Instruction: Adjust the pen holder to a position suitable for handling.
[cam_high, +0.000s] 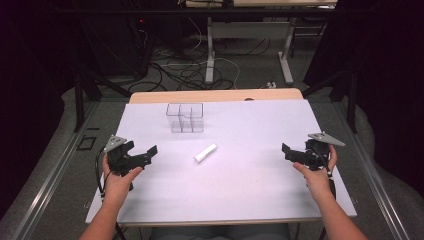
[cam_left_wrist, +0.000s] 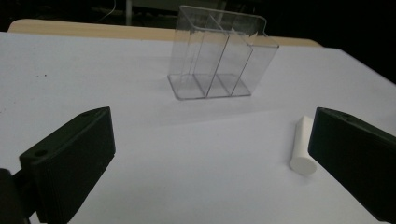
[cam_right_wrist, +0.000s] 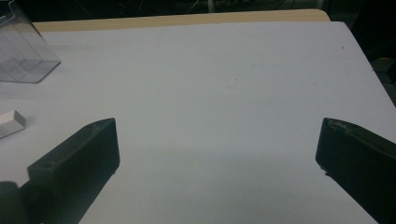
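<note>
A short white cylinder lies flat near the middle of the white table. Behind it stands a clear plastic box split into several compartments, with nothing in them. My left gripper hovers at the table's left side, open, jaws pointing toward the cylinder. In the left gripper view the cylinder lies just inside the right jaw, with the clear box farther off. My right gripper is held open at the right side, nothing between its jaws. The right gripper view catches the cylinder's end and the box's corner.
The table's wooden far edge runs behind the box. Beyond it are desk legs and loose cables on the floor. Dark frame rails stand at both sides.
</note>
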